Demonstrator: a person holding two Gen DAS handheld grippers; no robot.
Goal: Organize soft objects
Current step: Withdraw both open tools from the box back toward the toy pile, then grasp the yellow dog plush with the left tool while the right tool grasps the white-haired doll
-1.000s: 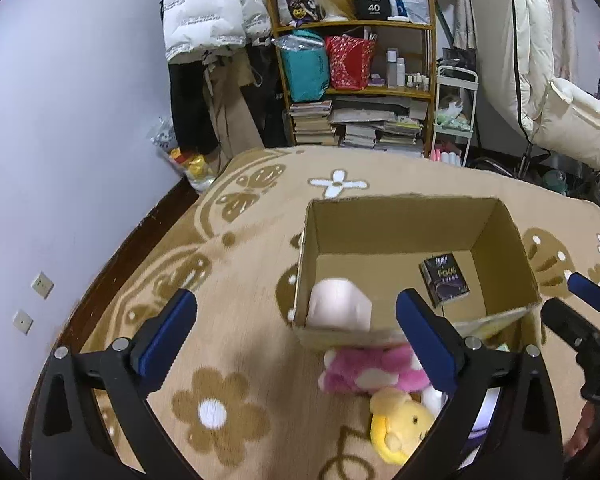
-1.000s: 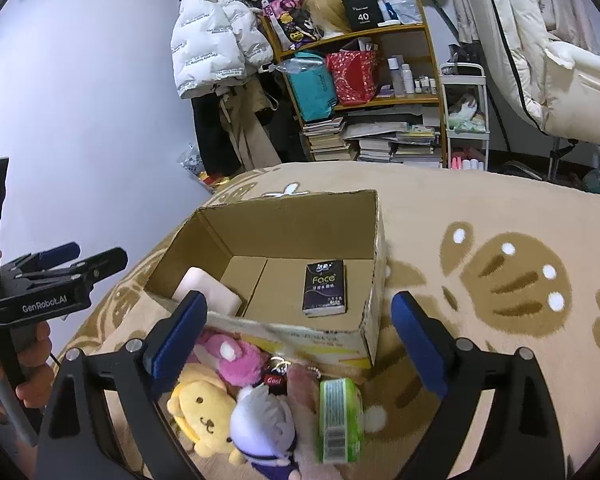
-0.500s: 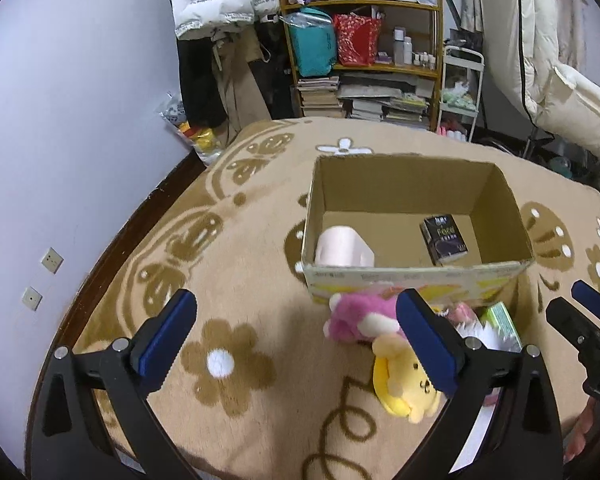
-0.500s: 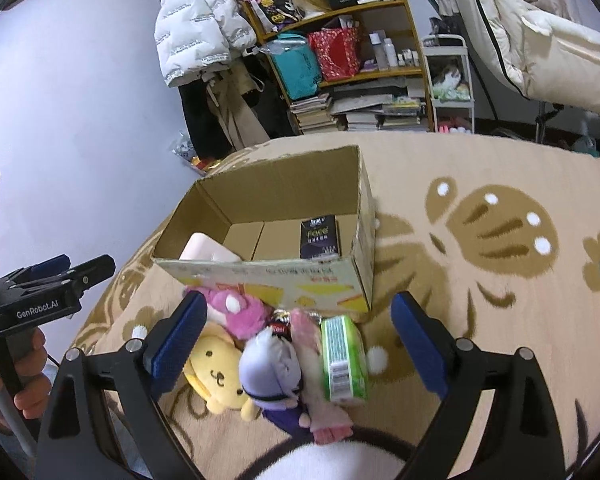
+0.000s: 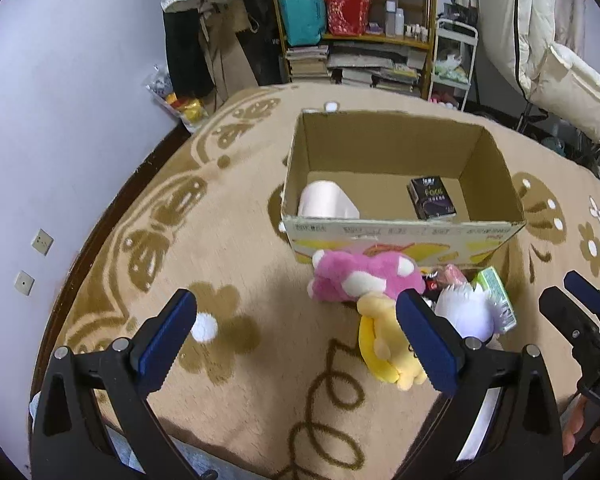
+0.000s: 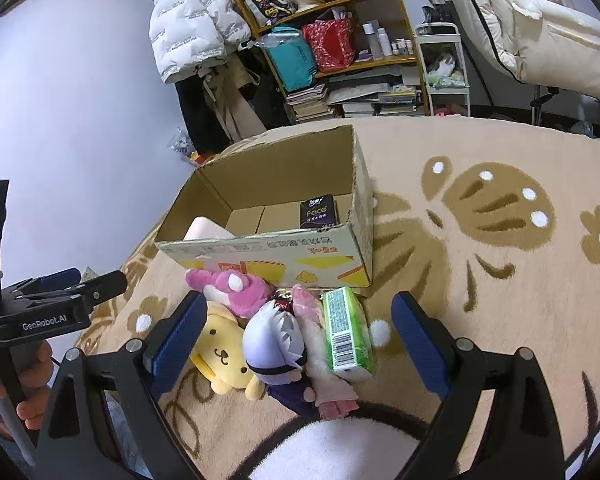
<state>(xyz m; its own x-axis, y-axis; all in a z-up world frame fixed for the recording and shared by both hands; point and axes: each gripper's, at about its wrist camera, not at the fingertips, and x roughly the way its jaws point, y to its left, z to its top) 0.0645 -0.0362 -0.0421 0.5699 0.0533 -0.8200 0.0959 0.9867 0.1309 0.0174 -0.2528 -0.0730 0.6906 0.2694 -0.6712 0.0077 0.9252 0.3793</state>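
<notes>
Right wrist view: right gripper [image 6: 296,334] spread wide above white-haired doll [image 6: 274,342]; best lowered straight, clamped mid-body, then carried into cardboard box [image 6: 268,248].

The left gripper [image 5: 296,340] hangs with its blue-padded fingers [image 5: 166,334] spread wide and nothing between them. The right gripper [image 6: 296,344] is likewise spread wide and holds nothing, level with the left. A bare hand [image 6: 32,384] grips the left handle.
</notes>
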